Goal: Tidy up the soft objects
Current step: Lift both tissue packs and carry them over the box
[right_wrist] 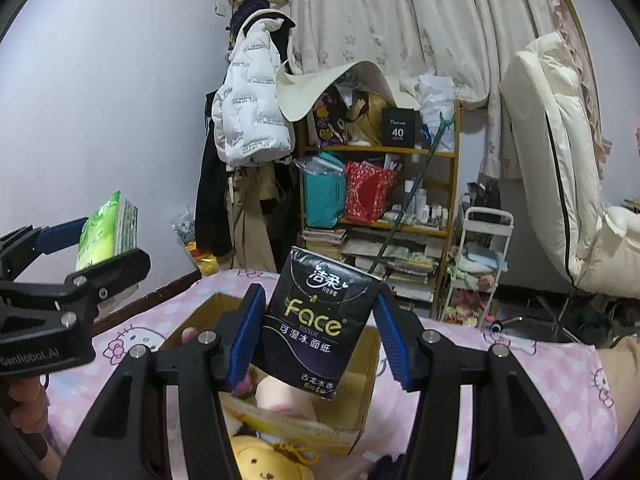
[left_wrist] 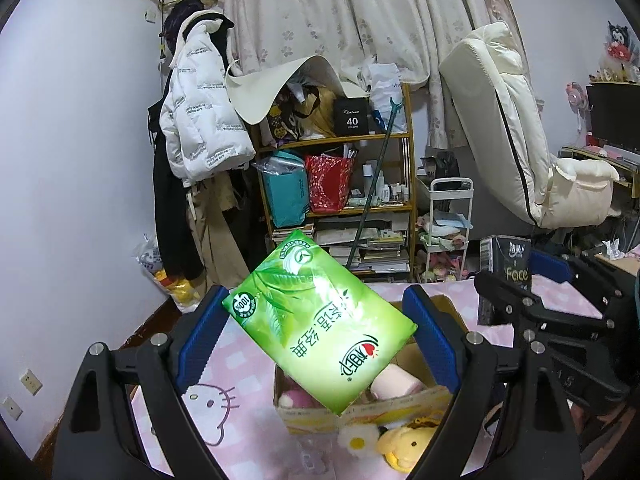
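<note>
My left gripper (left_wrist: 316, 332) is shut on a green tissue pack (left_wrist: 316, 320) and holds it tilted above a cardboard box (left_wrist: 360, 416). The pack also shows in the right wrist view (right_wrist: 106, 232). My right gripper (right_wrist: 320, 320) is shut on a black "Face" tissue pack (right_wrist: 320, 320) above the same box (right_wrist: 360, 396); that pack shows at the right of the left wrist view (left_wrist: 506, 264). The box holds pink soft toys (left_wrist: 396, 384). A yellow plush (left_wrist: 408, 446) lies in front of the box, also in the right wrist view (right_wrist: 264, 460).
The box stands on a bed with a pink Hello Kitty sheet (left_wrist: 224, 400). Beyond the bed are a cluttered wooden shelf (left_wrist: 340, 184), hanging coats (left_wrist: 200, 112), a small white trolley (left_wrist: 448, 224) and a cream recliner chair (left_wrist: 512, 128).
</note>
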Tool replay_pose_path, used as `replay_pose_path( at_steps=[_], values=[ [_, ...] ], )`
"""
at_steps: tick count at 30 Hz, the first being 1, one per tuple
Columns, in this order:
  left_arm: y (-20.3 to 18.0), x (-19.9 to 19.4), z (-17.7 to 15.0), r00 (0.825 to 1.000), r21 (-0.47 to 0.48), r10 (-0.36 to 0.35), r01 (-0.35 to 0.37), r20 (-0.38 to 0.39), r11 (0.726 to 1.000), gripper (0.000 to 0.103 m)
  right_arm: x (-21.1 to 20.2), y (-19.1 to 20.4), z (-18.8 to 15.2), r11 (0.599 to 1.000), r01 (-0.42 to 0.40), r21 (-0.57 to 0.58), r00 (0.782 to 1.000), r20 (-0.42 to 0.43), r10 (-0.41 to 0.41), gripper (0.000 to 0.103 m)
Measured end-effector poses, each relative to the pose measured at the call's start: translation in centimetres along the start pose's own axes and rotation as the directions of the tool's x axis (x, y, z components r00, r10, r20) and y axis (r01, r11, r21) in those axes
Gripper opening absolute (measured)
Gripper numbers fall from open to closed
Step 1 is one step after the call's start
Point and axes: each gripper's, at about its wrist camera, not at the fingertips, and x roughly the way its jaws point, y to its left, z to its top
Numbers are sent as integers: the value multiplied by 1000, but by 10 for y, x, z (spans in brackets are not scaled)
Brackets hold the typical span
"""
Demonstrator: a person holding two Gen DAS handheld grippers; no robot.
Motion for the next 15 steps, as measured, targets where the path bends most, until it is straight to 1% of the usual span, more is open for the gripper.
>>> replay_pose_path(
  at_steps=[3,6,9,11,15],
  values=[
    [1,7,1,1000,4,9,-9,6,1000,87,5,-3,6,1000,4,-7,1000,13,-4,59],
    [5,15,-2,1000,-1,8,-8,5,1000,87,11,-7,4,1000,-2,14,1000,8,2,59],
    [9,28,-7,1000,-4,-2,2,-12,1000,87,19,-8,-3,1000,-7,25,1000,-3,7,59],
    [10,35,-12,1000,-2,4,-4,-22,1000,87,23,-9,-8,1000,-5,23,1000,-10,5,59],
    [12,53,-25,998,-3,0,0,-61,1000,87,36,-12,-18,999,-11,34,999,-39,12,59]
  ],
)
